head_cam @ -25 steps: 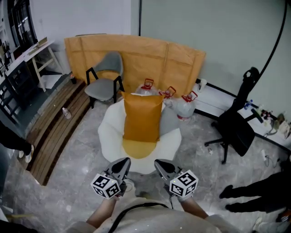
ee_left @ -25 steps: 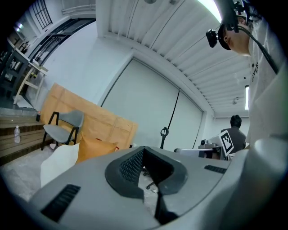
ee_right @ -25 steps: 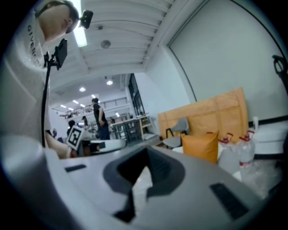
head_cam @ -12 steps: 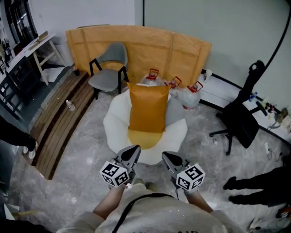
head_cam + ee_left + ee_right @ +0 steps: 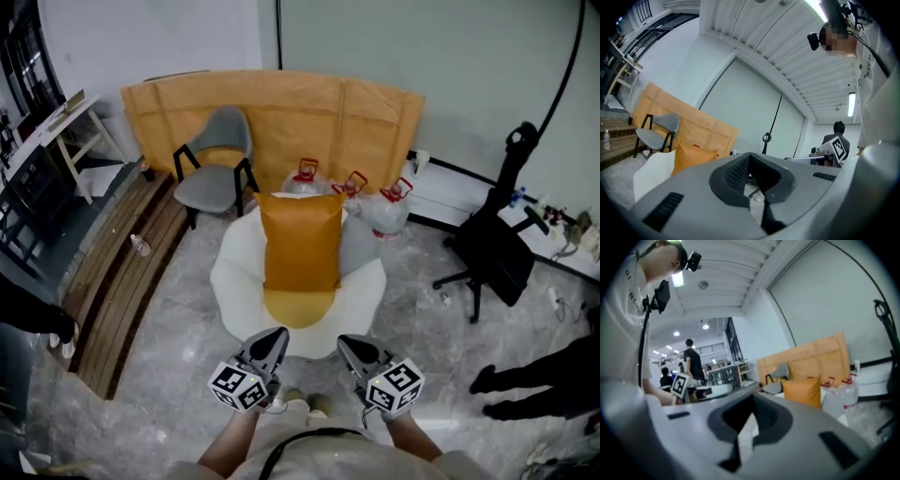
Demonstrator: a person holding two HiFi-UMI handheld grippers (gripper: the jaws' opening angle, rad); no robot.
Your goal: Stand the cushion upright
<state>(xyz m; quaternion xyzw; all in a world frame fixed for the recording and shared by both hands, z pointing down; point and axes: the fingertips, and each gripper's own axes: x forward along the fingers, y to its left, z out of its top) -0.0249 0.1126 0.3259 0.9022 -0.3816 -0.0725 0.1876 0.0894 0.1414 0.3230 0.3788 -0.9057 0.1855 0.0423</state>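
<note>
An orange cushion [image 5: 300,239] stands upright on a white, egg-shaped floor seat [image 5: 234,281], leaning back above its yellow middle patch [image 5: 298,306]. Both grippers hang low near my body, well short of the seat and touching nothing. My left gripper [image 5: 275,337] is shut and empty, and so is my right gripper [image 5: 350,343]. In the left gripper view the cushion [image 5: 693,157] shows beyond the shut jaws of the left gripper [image 5: 752,177], beside the white seat [image 5: 651,171]. The right gripper view has the cushion [image 5: 802,391] past the shut right gripper [image 5: 746,426].
A grey chair [image 5: 217,164] and a tall orange panel [image 5: 281,108] stand behind the seat. Three water jugs [image 5: 384,211] sit at its back right. A black office chair [image 5: 497,253] is at the right, a wooden platform [image 5: 122,262] at the left, and a person's legs [image 5: 544,384] at far right.
The head view has shifted a little. The cushion stays upright on the seat, and both grippers stay shut and low in front of me.
</note>
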